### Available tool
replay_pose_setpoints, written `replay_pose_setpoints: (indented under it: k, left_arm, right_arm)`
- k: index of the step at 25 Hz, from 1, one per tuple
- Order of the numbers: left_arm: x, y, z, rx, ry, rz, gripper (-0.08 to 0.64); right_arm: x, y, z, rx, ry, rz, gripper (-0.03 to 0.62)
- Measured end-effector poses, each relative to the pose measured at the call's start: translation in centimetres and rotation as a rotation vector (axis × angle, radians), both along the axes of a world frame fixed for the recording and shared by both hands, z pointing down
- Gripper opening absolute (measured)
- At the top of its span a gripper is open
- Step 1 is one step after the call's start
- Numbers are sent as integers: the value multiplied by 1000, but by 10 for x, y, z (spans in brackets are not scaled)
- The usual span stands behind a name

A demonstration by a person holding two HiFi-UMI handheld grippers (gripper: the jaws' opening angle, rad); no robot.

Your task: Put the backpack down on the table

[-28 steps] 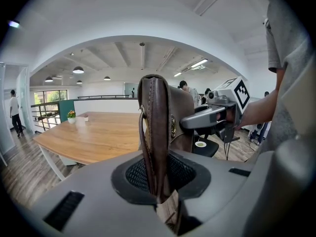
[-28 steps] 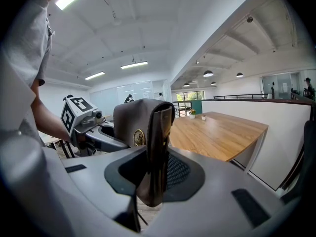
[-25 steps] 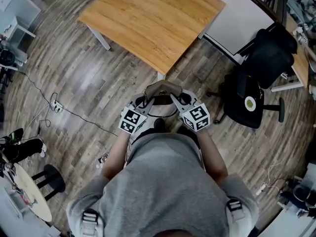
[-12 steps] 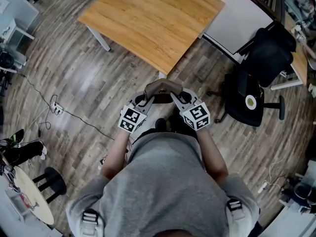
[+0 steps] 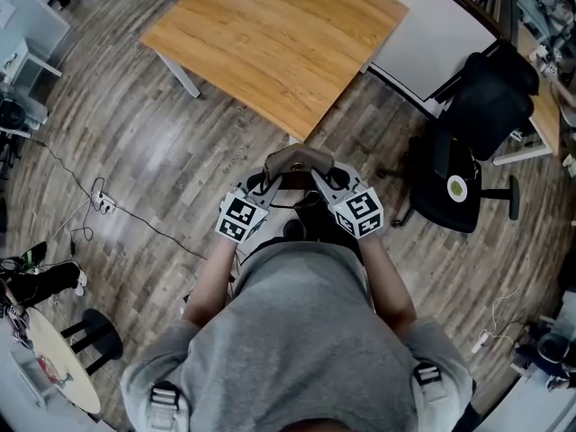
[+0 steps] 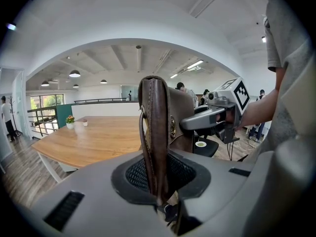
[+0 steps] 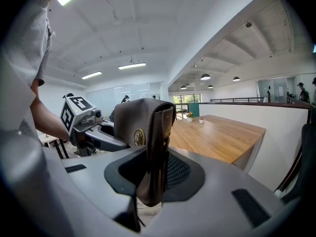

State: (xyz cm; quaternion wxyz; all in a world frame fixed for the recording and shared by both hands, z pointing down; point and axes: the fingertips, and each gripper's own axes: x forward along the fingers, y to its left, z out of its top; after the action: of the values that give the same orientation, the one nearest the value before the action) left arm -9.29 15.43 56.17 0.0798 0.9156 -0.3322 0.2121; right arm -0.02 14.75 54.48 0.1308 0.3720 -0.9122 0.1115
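Table (image 5: 279, 43) lies well ahead; left gripper (image 5: 264, 185) and right gripper (image 5: 324, 181) each pinch only a backpack (image 5: 297, 160) edge, so it could slip free mid-carry.

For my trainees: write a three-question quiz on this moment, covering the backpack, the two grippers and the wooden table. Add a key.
1. True or false: the backpack already rests on the table.
2. What is the left gripper shut on? A) the backpack B) a black chair C) nothing
3. Short answer: what else holds the backpack?

Key
1. False: it is held over the floor, short of the table.
2. A
3. The right gripper, shut on its other side.
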Motion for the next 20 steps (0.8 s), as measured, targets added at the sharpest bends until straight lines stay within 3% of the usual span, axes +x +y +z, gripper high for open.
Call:
replay_pose_setpoints:
  k: [20]
  left_arm:
    - [5,-49,-12,1,11,-20,74]
  right_arm:
    - [4,-52,-9,38,0,17,84]
